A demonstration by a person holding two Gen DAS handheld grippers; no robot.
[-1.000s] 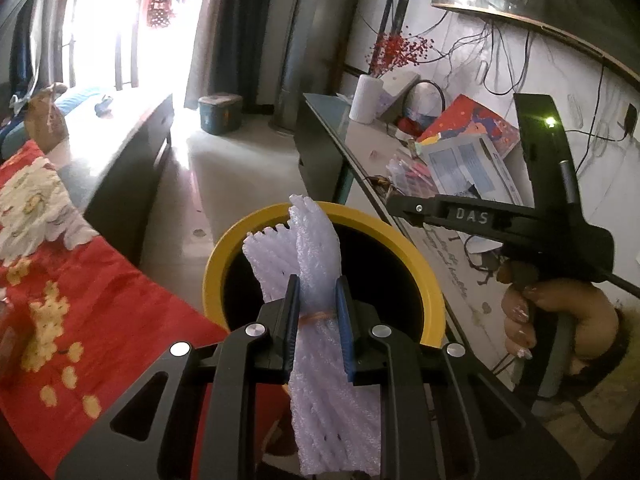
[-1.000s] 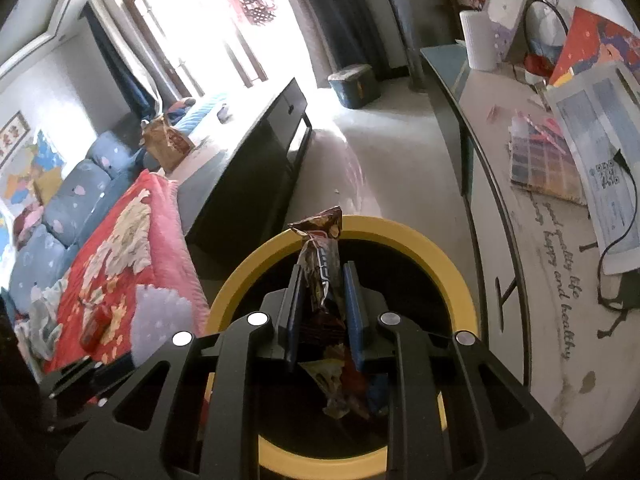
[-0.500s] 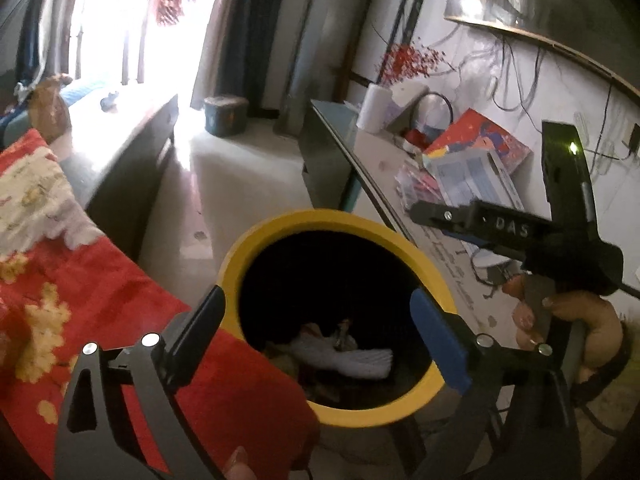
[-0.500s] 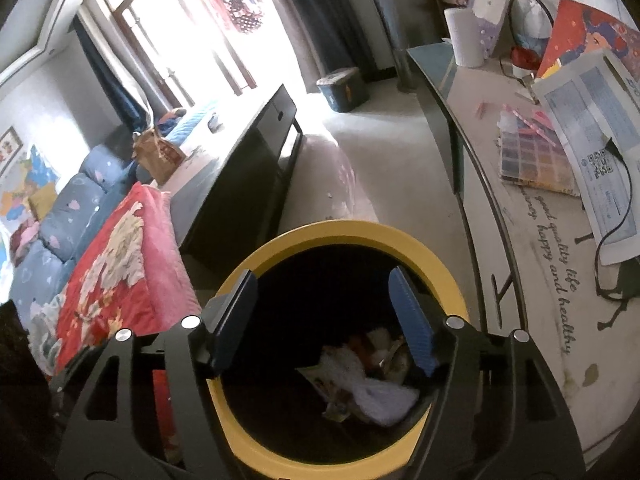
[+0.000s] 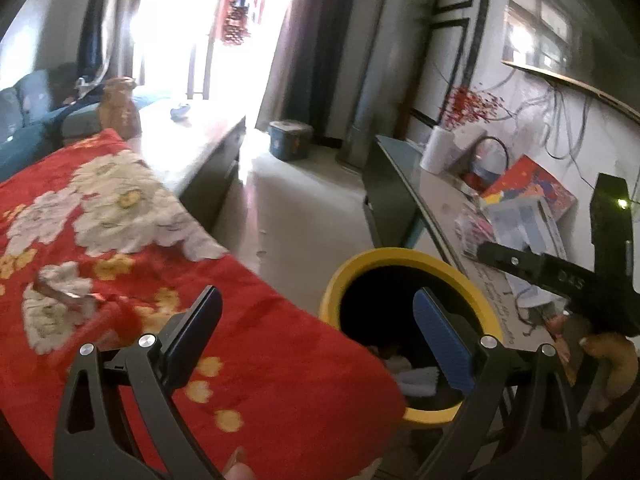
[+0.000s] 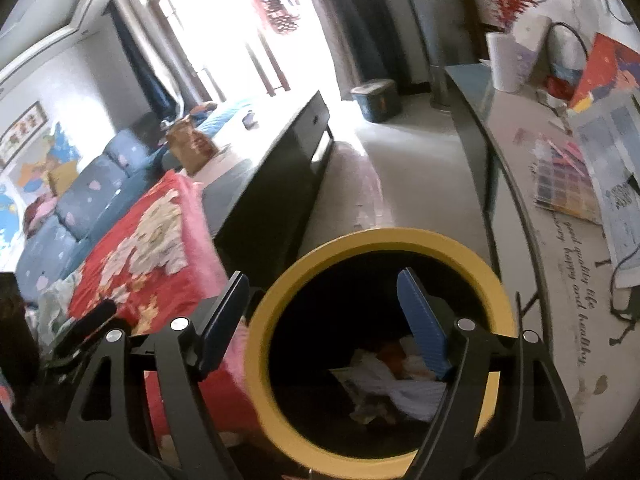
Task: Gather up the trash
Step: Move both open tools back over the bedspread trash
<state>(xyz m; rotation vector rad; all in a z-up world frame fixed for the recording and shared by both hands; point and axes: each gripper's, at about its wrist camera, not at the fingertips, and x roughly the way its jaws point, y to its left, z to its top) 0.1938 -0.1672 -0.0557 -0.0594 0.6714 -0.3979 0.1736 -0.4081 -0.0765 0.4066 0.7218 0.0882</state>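
Observation:
A yellow-rimmed black trash bin (image 5: 352, 268) stands on the floor; in the right wrist view its rim (image 6: 376, 236) fills the lower middle. Crumpled white foam and wrappers (image 6: 400, 384) lie at its bottom, partly showing in the left wrist view (image 5: 412, 376). My left gripper (image 5: 320, 340) is open and empty, above the bin's left edge and the red blanket. My right gripper (image 6: 324, 320) is open and empty over the bin's left rim. A small wrapper (image 5: 64, 296) lies on the red floral blanket (image 5: 120, 240).
A dark low table (image 6: 280, 168) stands behind the blanket. A glass-topped console (image 6: 520, 184) with papers, a paper roll (image 6: 506, 60) and cables runs along the right wall. A blue box (image 5: 290, 140) sits on the floor. The right gripper's handle and hand (image 5: 600, 300) are beside the bin.
Both grippers opened and dropped the foam net and the snack wrapper into the bin. Both have since shifted left and back from the bin's centre.

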